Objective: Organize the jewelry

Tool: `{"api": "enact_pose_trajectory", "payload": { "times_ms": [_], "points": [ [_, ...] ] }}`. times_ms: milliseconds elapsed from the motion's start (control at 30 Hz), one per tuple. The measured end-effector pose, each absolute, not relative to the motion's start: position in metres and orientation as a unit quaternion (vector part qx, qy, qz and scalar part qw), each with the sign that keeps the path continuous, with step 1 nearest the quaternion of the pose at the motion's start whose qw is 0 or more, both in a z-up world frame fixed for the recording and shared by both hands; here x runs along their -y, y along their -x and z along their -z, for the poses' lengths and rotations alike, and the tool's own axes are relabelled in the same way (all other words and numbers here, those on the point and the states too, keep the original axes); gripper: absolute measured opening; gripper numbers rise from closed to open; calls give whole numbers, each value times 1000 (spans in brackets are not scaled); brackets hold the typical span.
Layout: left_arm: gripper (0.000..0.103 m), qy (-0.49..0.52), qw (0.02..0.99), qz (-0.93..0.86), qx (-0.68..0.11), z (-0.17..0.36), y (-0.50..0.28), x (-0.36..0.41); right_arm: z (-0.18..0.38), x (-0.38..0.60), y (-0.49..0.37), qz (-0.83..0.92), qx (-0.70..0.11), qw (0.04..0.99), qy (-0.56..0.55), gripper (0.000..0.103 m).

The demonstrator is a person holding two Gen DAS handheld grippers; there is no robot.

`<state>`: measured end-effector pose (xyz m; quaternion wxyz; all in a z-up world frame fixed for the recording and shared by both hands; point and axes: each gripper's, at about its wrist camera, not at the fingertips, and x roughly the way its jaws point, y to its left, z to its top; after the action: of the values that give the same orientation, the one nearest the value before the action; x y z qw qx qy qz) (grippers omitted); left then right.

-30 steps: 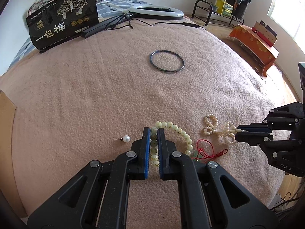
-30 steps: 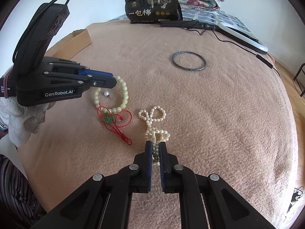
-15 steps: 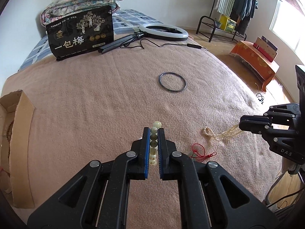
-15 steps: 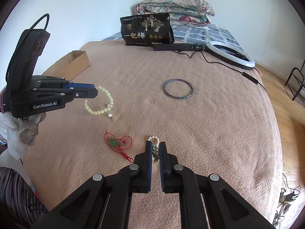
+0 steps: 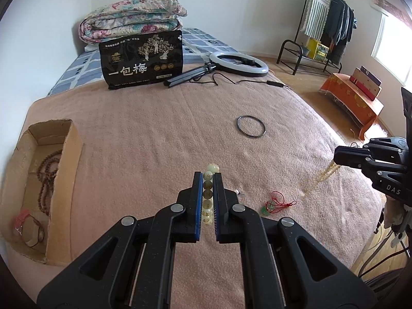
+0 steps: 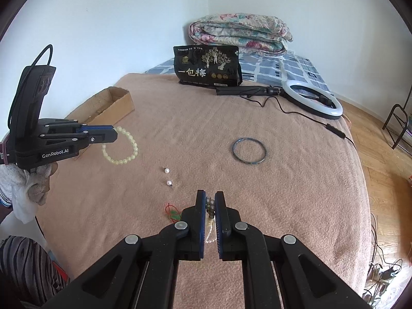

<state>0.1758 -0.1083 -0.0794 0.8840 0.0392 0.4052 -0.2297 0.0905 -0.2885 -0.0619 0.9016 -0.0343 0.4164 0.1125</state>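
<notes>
My left gripper (image 5: 208, 176) is shut on a pale green bead bracelet (image 5: 208, 193) and holds it in the air above the pink blanket; the bracelet hangs as a loop in the right wrist view (image 6: 121, 149). My right gripper (image 6: 210, 195) is shut on a small white pearl strand (image 6: 209, 229), which dangles below it in the left wrist view (image 5: 318, 180). Two pearl earrings (image 6: 167, 176), a red-cord pendant (image 5: 275, 204) and a dark bangle (image 5: 251, 126) lie on the blanket. An open cardboard box (image 5: 64, 159) at the left holds brown beads.
A black snack bag (image 5: 143, 59), a folded quilt (image 5: 131, 18) and a ring light (image 5: 238, 64) with its cable lie at the far end of the bed. A clothes rack (image 5: 322, 25) and an orange-covered stand (image 5: 352, 97) are on the floor to the right.
Both grippers have risen from the blanket, lifting the green bracelet and the pearl strand clear of it. The left gripper has moved toward the cardboard box, which now shows fully.
</notes>
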Motion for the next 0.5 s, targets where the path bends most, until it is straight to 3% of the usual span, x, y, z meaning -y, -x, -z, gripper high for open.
{"api": "enact_pose_trajectory", "payload": {
  "times_ms": [500],
  "points": [
    [5,-11,906,197,-374,47,-159,48,23,233,-101,-135,-392,908,53,4]
  ]
}}
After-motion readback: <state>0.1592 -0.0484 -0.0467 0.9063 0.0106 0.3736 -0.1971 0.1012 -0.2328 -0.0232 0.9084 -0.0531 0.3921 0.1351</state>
